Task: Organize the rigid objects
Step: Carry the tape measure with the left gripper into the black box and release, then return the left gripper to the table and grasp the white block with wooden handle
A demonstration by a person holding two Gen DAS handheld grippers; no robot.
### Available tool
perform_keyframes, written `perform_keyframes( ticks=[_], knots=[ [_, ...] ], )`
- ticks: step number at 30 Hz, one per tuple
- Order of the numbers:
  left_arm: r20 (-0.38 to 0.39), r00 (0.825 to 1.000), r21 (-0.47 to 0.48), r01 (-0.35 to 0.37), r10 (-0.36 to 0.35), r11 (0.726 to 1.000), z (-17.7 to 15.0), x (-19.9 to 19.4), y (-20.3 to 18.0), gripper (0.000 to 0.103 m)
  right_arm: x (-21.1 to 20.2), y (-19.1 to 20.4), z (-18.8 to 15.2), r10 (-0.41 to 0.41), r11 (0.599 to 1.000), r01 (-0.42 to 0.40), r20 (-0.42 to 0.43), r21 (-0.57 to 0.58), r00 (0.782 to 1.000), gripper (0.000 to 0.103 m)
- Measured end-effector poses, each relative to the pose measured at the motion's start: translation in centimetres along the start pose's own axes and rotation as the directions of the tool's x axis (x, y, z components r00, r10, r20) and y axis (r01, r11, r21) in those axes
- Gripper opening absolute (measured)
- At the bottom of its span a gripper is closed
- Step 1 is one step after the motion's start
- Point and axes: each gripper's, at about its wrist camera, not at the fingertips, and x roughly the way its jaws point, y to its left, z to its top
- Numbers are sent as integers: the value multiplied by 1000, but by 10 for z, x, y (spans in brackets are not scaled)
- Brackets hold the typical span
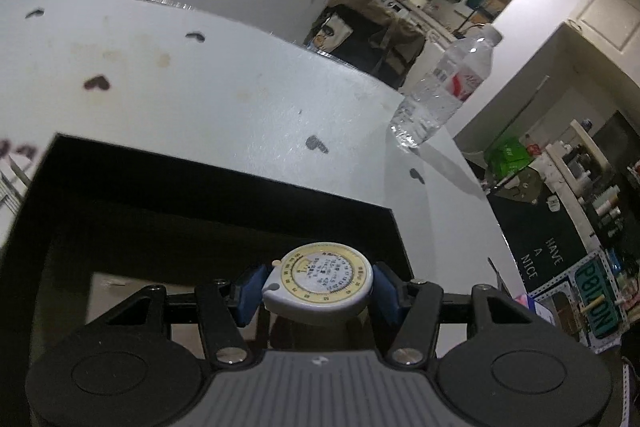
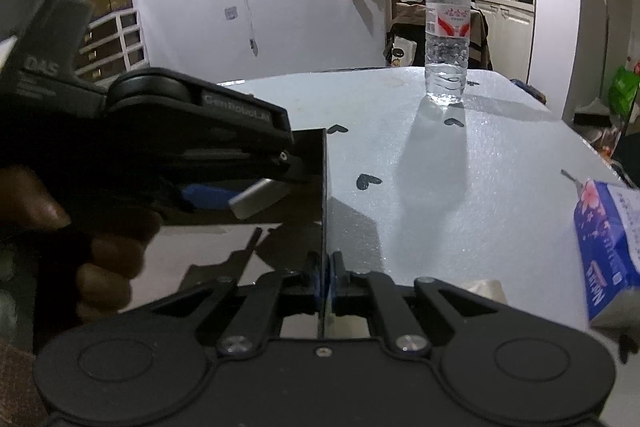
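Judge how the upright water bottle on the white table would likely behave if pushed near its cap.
The water bottle stands tall on a narrow base, so it would probably tip rather than slide. It looks nearly full, hence fairly heavy. Being round, it may roll once down.

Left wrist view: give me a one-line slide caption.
Left gripper holds a round tape measure over an open black box; water bottle stands beyond.

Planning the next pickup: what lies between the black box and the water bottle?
Only bare tabletop with heart marks between black box and water bottle, in the right wrist view.
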Motion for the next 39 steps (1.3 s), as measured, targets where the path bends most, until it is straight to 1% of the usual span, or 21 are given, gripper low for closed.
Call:
perform_keyframes(
  ticks=[2,5,7,9,10,12,14,17,18,19,26,31,34,39],
  knots=[
    [-13,1000,-50,18,-19,999,2,3,4,58,1,-2,1,12,1000,-12,-7,10,1000,7],
    [-33,999,-81,7,-10,997,4,7,4,58,1,1,2,-1,1000,1,-10,-3,1000,7],
    [-42,999,-79,10,-14,997,4,9,3,59,1,2,1,-7,1000,7,-9,-4,1000,7],
    [-34,999,-74,9,-12,997,4,8,2,61,2,2,1,-7,1000,7,-12,2,1000,7],
    [-30,1000,-68,9,-11,998,4,6,2,65,2,1,2,-7,1000,7,-14,7,1000,7],
    [-22,1000,-59,2,-4,998,4,5,1,69,2,1,2,-7,1000,7,-18,12,1000,9],
    [-17,1000,-43,5,-6,999,4,1,1,70,3,1,3,-4,1000,4,-20,11,1000,11],
    [-11,1000,-25,5,-5,1000,2,-7,1,71,3,1,4,-4,1000,4,-31,9,1000,10],
    [-7,1000,-16,2,-2,1000,2,-11,1,73,3,1,4,-6,1000,6,-34,8,999,9],
    [0,1000,-5,0,0,1000,1,-14,1,77,3,1,4,-8,1000,8,-36,5,999,9],
    [52,999,95,-4,-1,995,-8,-42,-5,88,3,3,3,-22,1000,22,-35,-6,999,6],
    [88,996,165,-15,1,986,-19,-69,-5,101,3,3,3,-23,1000,23,-35,-4,999,6],
    [122,993,211,-32,6,977,-28,-87,-3,103,3,3,3,-27,1000,26,-34,-4,999,6],
    [167,985,270,-84,40,959,-43,-112,7,103,3,1,3,-24,1000,24,-33,14,999,6]
  ],
)
